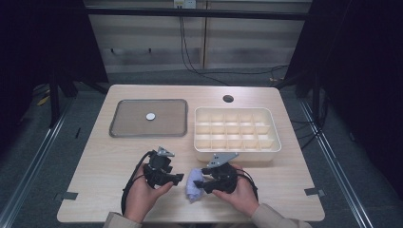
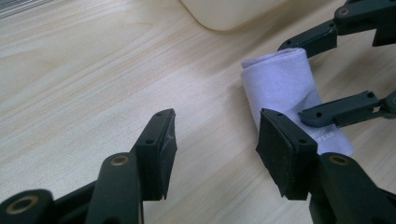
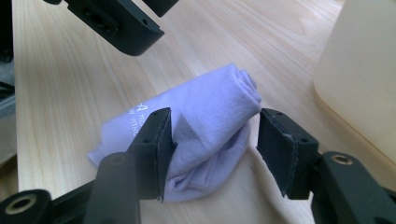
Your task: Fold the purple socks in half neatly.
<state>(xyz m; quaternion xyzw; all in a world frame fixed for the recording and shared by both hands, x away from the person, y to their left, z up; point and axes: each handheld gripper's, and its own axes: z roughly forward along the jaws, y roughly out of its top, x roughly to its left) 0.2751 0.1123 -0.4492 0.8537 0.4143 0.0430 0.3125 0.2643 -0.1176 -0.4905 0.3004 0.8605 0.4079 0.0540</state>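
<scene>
The table (image 1: 119, 156) carries a grey tray (image 1: 123, 128) at far left with a small white disc (image 1: 150, 116) on it, and a cream divided bin (image 1: 236, 153) at far right; the high view takes these in, while the gripper views catch just a corner of the bin. Near the front edge, between the two hands, lies a rolled lilac cloth (image 1: 194, 185). The right gripper view shows white printed lettering on the cloth (image 3: 140, 116), too small to read. The right gripper (image 3: 212, 140) is spread wide, its jaws set either side of the roll; one jaw seems to touch the cloth, the other stands clear. The left gripper (image 2: 215, 140) is also wide open, holding nothing, just left of the cloth (image 2: 285, 88) over bare wood.
</scene>
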